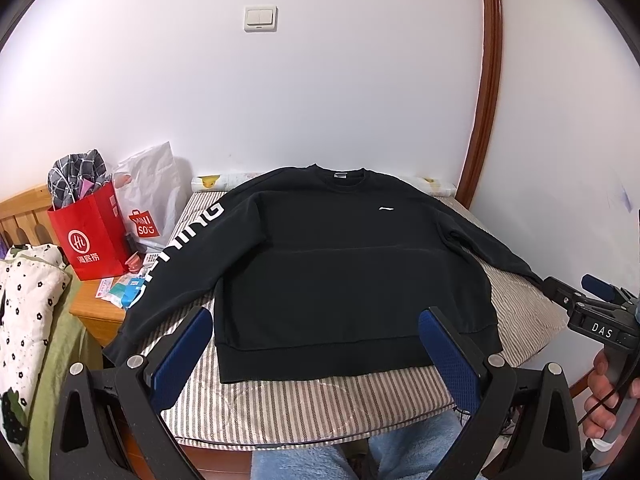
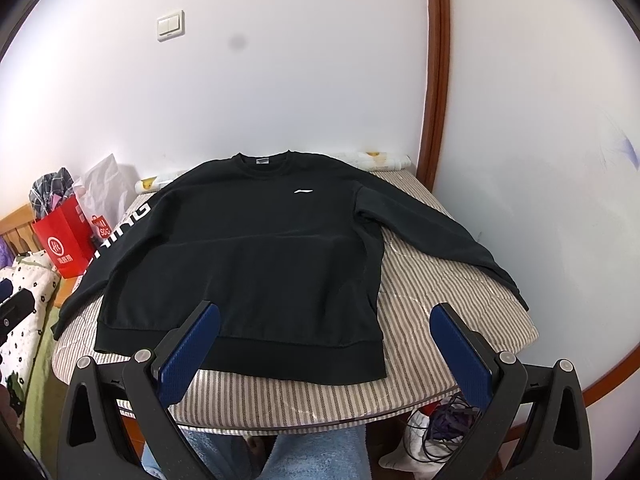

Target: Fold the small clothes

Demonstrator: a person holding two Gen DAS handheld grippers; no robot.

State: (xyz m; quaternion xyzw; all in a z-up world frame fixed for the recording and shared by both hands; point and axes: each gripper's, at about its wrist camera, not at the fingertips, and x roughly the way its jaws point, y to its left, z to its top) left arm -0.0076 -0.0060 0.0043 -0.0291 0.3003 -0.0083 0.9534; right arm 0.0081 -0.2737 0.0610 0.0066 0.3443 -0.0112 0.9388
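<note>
Far left of the left wrist view there's a red paper bag [image 1: 90, 236] and a white Miniso bag [image 1: 150, 200] sitting on a wooden nightstand [image 1: 96, 316], right next to the sweatshirt's lettered sleeve [image 1: 176, 252], which hangs off the striped pad [image 1: 280, 400] there. That's my first worry: drag that sleeve inward carelessly and it could snag the bags or sweep the small packets off the nightstand.

Center frame, the black sweatshirt [image 1: 340, 264] lies flat and face up, collar toward the wall, hem near the bottom edge. Nothing folded yet, I'd say. The left gripper [image 1: 316, 352] hovers above the hem with its jaws spread wide, holding nothing.

Over in the right wrist view, the right gripper [image 2: 326, 344] is also wide apart and empty, low center of frame above the hem corner. The plain sleeve [image 2: 440, 236] trails to the right edge of the pad, so a sloppy pinch might grab the pad too, or let thick fabric slip out mid-fold.
</note>
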